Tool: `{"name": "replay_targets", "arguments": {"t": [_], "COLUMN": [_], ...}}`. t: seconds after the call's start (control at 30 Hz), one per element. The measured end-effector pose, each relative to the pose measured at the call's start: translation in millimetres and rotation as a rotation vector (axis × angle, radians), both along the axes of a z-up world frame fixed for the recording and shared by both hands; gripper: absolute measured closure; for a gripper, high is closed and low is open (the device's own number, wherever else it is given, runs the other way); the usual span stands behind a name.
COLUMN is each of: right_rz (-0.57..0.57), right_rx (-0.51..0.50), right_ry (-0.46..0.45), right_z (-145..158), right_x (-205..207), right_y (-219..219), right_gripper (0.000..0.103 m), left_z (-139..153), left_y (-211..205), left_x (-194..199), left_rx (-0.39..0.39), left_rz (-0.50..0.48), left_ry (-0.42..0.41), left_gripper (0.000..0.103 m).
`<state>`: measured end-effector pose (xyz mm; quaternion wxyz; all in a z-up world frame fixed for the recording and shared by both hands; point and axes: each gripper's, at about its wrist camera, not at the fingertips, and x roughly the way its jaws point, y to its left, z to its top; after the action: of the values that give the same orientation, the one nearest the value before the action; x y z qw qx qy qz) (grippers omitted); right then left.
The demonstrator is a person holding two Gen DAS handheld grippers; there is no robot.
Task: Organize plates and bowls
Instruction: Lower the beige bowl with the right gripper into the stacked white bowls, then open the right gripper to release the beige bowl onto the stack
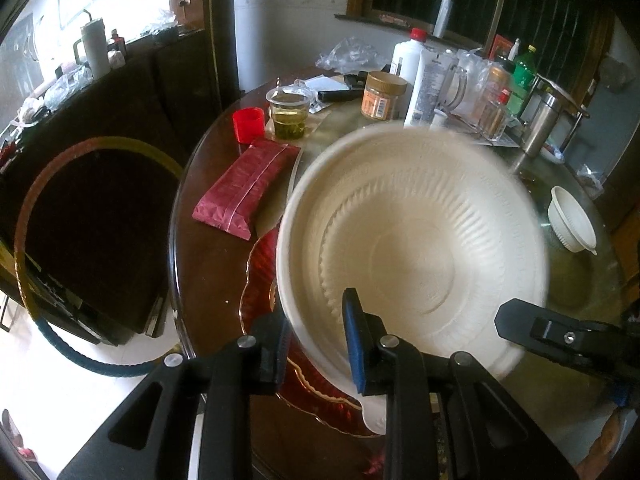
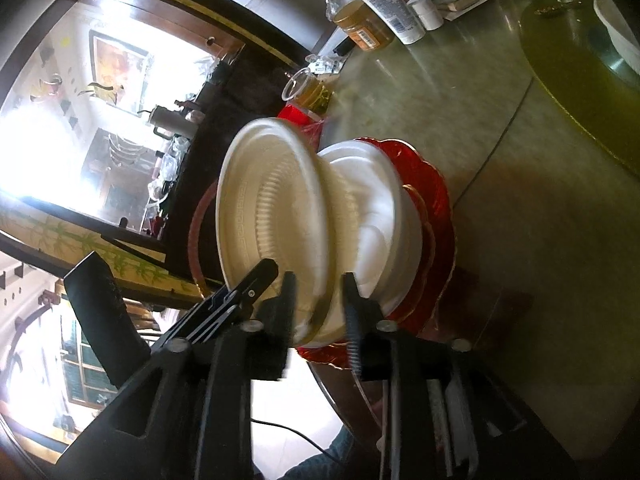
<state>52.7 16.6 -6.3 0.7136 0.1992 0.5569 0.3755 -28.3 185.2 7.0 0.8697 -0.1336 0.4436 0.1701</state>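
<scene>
Dark polished wood forms the round table (image 1: 208, 248), with a glass turntable (image 1: 580, 280) over its middle and a crowd of bottles and jars along the far edge.

From the left wrist view, the left gripper (image 1: 316, 344) is clenched on the near rim of a large white bowl (image 1: 412, 240), one finger outside the wall and the blue-padded finger (image 1: 354, 344) inside. The bowl's far rim is blurred. Beneath it, at the table's near edge, part of a red scalloped plate (image 1: 260, 276) shows. This view alone shows the maroon packet (image 1: 246, 186) near the left edge, the red cup (image 1: 248, 124) and the clear cup of greenish liquid (image 1: 289, 114) beyond it, and a small white bowl (image 1: 570, 220) lying tilted on the turntable toward the right edge. The right gripper's finger (image 1: 560, 332) enters at the right, beside the big bowl's rim.

The right wrist view, rolled sideways, shows what the other hides: the white bowl (image 2: 272, 216) is lifted and tipped above a second white bowl (image 2: 372, 220), which sits in the red plate (image 2: 436, 216). The right gripper (image 2: 320, 308) straddles the lifted bowl's rim with a gap on each side, so it is released. The left gripper's finger (image 2: 244, 292) shows at that rim.
</scene>
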Motion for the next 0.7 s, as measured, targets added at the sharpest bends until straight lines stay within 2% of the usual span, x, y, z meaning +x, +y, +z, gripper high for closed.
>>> {"name": "replay_targets", "arguments": {"t": [0.03, 0.1, 0.3, 0.4, 0.47, 0.5, 0.53, 0.7], "right_rz": [0.004, 0.018, 0.024, 0.022, 0.015, 0.015, 0.015, 0.008], "right_rx": [-0.01, -0.033, -0.059, -0.064, -0.066, -0.061, -0.058, -0.085], "right_ry": [-0.006, -0.02, -0.049, -0.053, -0.061, -0.065, -0.07, -0.119], "right_z": [2, 5, 12, 14, 15, 16, 17, 23], "right_x": [0, -3, -7, -8, -9, -9, -8, -12], "right_y": [1, 6, 9, 10, 10, 10, 10, 10], "right_gripper": [0.058, 0.054, 0.054, 0.054, 0.042, 0.032, 0.027, 0.022], "left_z": [0, 0, 2, 2, 5, 6, 8, 13], "left_y": [0, 0, 0, 1, 2, 2, 2, 1], "left_x": [0, 1, 0, -1, -3, -4, -4, -8], "left_rx": [0.0, 0.002, 0.006, 0.001, 0.005, 0.009, 0.015, 0.046], "left_rz": [-0.001, -0.001, 0.003, 0.004, 0.01, 0.013, 0.016, 0.029], "left_ry": [-0.001, 0.004, -0.008, -0.008, -0.02, -0.027, -0.034, -0.05], "left_gripper": [0.077, 0.077, 0.074, 0.057, 0.039, 0.036, 0.033, 0.024]}}
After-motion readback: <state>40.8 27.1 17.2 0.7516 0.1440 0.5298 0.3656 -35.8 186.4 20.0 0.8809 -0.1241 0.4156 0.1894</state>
